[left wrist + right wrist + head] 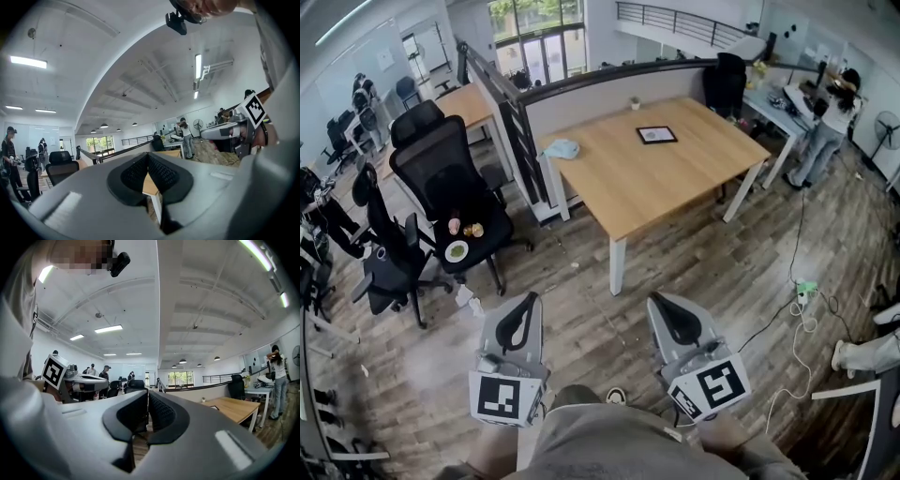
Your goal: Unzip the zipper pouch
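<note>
Wooden floor (581, 319): you are standing on bare plank flooring well short of the work surface, so nothing is within reach of either tool.
Table (675, 178): a pale wood-grain top on white legs, smooth and flat. I judge it to be your work surface, since the task's thing lies on it.
Office chair (441, 169): black mesh back and padded seat, off to the left of the table. It is being used as a shelf, with a small plate (457, 250) and some snacks on the seat.
Left gripper (528, 302): grey moulded shell, carried level at waist height. Its tongs are pressed together on nothing, and its own view shows only the far table edge through the notch.
Right gripper (661, 302): same build, level beside the other. Its tongs are pressed together and empty in its own view too (147, 394).
Dark-framed panel (656, 135): flat, rigid and rectangular, lying mid-table and apart from the pouch.
Zipper pouch (562, 148): a soft, crumpled pale-blue shape at the table's near-left corner, probably your target. It is too small to show the zip, so I judge the unzipping not begun.
Pads (161, 173): black, ribbed and rubbery, shaped to pinch a small pull tab.
</note>
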The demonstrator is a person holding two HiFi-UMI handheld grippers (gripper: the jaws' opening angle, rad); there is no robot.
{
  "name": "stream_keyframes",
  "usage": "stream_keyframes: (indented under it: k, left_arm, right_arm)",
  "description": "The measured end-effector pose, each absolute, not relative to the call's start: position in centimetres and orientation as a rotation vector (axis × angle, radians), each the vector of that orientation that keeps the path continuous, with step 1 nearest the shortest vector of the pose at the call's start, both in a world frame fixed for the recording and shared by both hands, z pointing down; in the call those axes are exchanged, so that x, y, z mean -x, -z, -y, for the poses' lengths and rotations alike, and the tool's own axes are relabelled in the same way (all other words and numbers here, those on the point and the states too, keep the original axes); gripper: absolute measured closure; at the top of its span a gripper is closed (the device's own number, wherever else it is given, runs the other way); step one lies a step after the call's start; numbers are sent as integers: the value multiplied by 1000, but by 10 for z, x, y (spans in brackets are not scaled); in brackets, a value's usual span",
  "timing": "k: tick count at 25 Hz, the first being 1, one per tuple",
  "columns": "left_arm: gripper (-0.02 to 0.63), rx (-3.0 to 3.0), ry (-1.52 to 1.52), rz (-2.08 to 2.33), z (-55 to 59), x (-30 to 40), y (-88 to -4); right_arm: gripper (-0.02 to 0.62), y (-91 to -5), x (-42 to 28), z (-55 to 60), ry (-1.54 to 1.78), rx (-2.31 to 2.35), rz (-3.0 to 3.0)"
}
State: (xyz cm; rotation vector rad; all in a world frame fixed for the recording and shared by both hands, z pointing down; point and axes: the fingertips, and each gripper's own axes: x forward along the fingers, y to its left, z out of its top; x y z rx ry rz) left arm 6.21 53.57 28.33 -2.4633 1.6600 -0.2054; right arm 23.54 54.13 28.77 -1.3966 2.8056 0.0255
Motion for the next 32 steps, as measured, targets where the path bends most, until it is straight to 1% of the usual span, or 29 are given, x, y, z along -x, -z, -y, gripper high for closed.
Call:
stream_keyframes:
  k: [3, 4, 5, 6, 7, 8, 14, 20, 26, 32]
  left_arm:
    - [595, 2465, 189, -1674, -539, -64, -286]
    - [557, 2460, 179, -1693, -539, -63, -286]
    - [486, 2452, 168, -1714, -538, -61, -286]
    - [417, 2445, 158, -1731, -537, -58, -285]
    - [366, 2441, 149, -1742, -536, -57, -285]
    - [350, 2438, 146, -1748, -534, -55, -285]
    - [347, 2429, 158, -1756, -519, -47, -291]
    - [347, 2441, 181, -1755, -484, -36, -301]
    - [347, 2463, 235, -1770, -424, -16, -316]
    - [345, 2484, 254, -1763, -350, 16, -318]
  right_arm:
    - [578, -286, -243, -541, 6, 1394, -2762]
    - [522, -284, -247, -540, 18, 1399, -2727]
    - [404, -281, -252, -539, 22, 1411, -2692]
    - [364, -278, -256, -537, 14, 1431, -2663]
    - [356, -277, -260, -534, -1, 1453, -2643]
    - [345, -276, -262, -532, -14, 1469, -2637]
    - [345, -287, -253, -518, -23, 1466, -2693]
    - [345, -296, -240, -479, -6, 1469, -2712]
    - [345, -308, -221, -418, 39, 1468, -2742]
    - [347, -313, -186, -343, 57, 1485, -2774]
